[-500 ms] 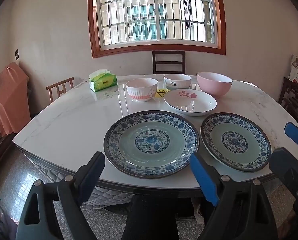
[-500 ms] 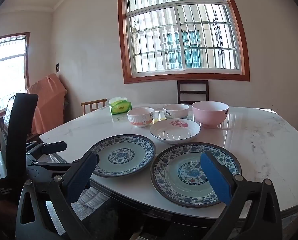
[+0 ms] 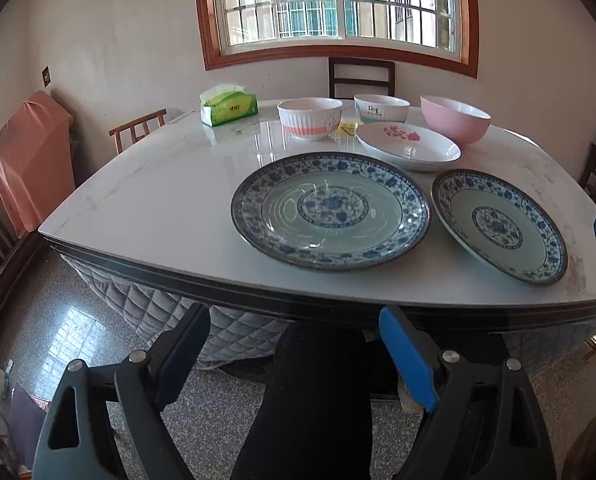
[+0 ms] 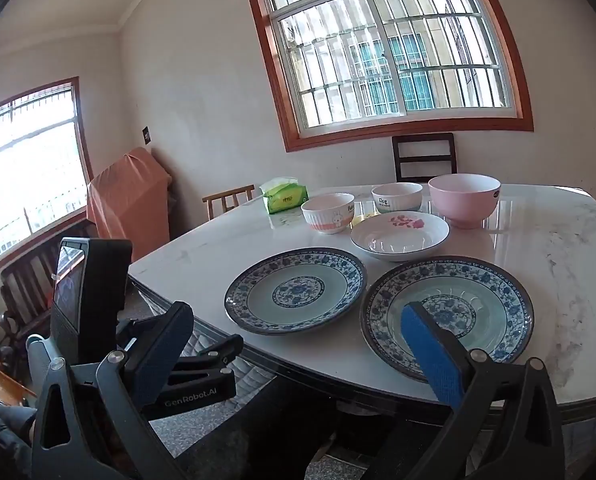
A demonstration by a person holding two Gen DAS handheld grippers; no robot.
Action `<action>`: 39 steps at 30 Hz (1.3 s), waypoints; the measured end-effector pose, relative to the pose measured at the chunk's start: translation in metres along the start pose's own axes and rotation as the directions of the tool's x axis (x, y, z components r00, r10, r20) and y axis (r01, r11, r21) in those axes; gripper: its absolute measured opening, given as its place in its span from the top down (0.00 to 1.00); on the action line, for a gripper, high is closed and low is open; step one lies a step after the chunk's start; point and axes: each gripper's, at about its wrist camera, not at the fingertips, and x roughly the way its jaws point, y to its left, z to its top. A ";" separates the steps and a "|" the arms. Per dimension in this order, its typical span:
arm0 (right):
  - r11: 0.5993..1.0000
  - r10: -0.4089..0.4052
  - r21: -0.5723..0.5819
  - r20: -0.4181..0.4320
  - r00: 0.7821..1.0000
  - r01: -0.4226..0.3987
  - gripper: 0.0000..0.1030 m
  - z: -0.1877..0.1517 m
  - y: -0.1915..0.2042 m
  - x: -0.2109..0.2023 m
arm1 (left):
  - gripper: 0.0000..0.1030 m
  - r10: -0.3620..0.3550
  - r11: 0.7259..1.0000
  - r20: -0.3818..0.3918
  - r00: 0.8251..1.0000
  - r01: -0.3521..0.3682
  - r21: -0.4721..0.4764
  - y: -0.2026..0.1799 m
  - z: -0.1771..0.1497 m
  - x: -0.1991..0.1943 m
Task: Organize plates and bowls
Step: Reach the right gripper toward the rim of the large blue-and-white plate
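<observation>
Left tongs (image 3: 294,350) wide open, empty, hanging before the bench (image 3: 146,208) edge, below the left blue plate (image 3: 330,210). Right tongs (image 4: 298,344) also spread wide, gripping nothing, one blue pad over the right blue plate (image 4: 478,300). Just behind the left blue plate: white flower plate (image 3: 408,146). Farther behind it, in a row: rabbit bowl (image 3: 310,118), Dog bowl (image 3: 381,109), pink bowl (image 3: 454,118). Tissue pack (image 3: 229,105) left of the rabbit bowl.

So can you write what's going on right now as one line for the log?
stage: start, nothing stacked | left hand-held gripper: open, empty | right hand-held gripper: open, empty | blue plates: side by side on table
</observation>
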 end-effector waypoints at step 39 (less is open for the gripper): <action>0.849 0.259 0.523 -0.298 0.919 -0.070 0.39 -0.013 -0.044 0.112 | 0.14 -0.070 0.997 -0.038 0.997 0.068 -0.046 0.065 0.067 0.057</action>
